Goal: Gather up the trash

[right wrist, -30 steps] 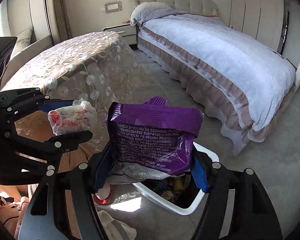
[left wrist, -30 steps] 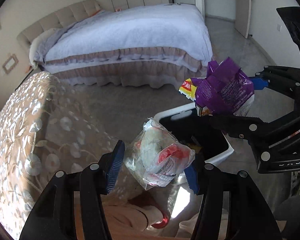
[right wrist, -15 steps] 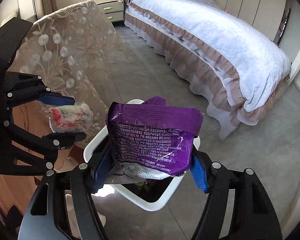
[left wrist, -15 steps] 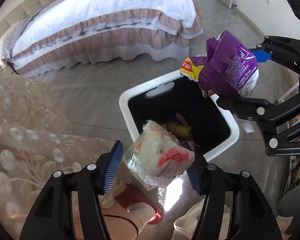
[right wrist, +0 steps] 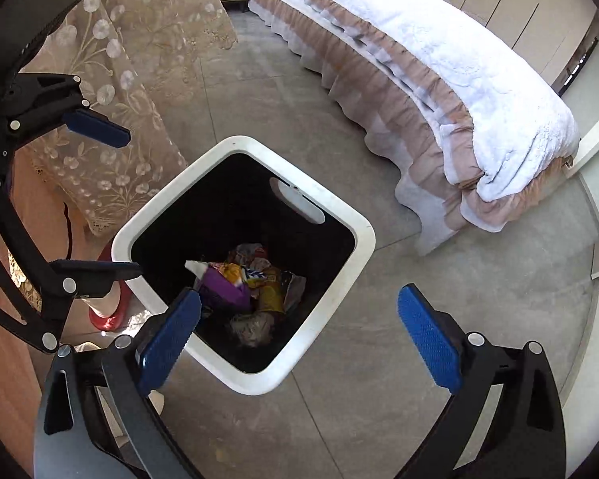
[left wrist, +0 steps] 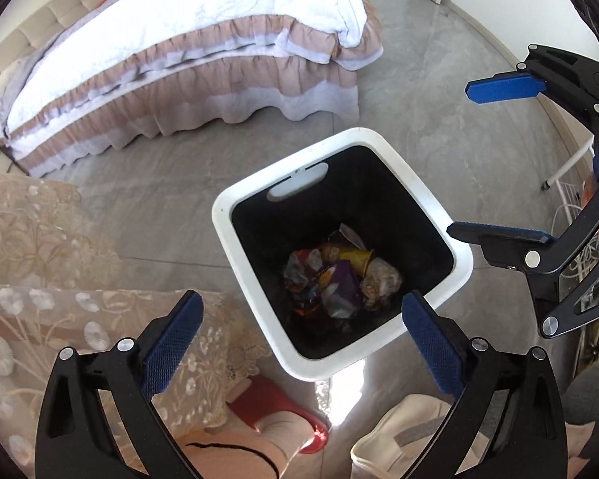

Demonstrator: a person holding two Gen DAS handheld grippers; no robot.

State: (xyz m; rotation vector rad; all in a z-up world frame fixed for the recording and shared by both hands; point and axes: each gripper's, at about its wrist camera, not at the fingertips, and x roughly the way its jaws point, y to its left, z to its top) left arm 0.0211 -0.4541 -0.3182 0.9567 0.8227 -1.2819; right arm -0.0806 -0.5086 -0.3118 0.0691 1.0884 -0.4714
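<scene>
I've got both tools over the white bin [left wrist: 457,279], and their jaws have just been opening: the left tool [left wrist: 299,317] and right tool [right wrist: 297,321] now gape apart, nothing between them. The trash [left wrist: 339,275], purple packet [right wrist: 221,287] included, lies straight below at the bin's bottom. Lace-draped tabletop [right wrist: 139,60] crowds my left; open floor [left wrist: 439,92] toward the bed [right wrist: 439,60].

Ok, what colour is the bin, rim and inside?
The bin has a white rim and a black inside, clearest in the left wrist view.
</scene>
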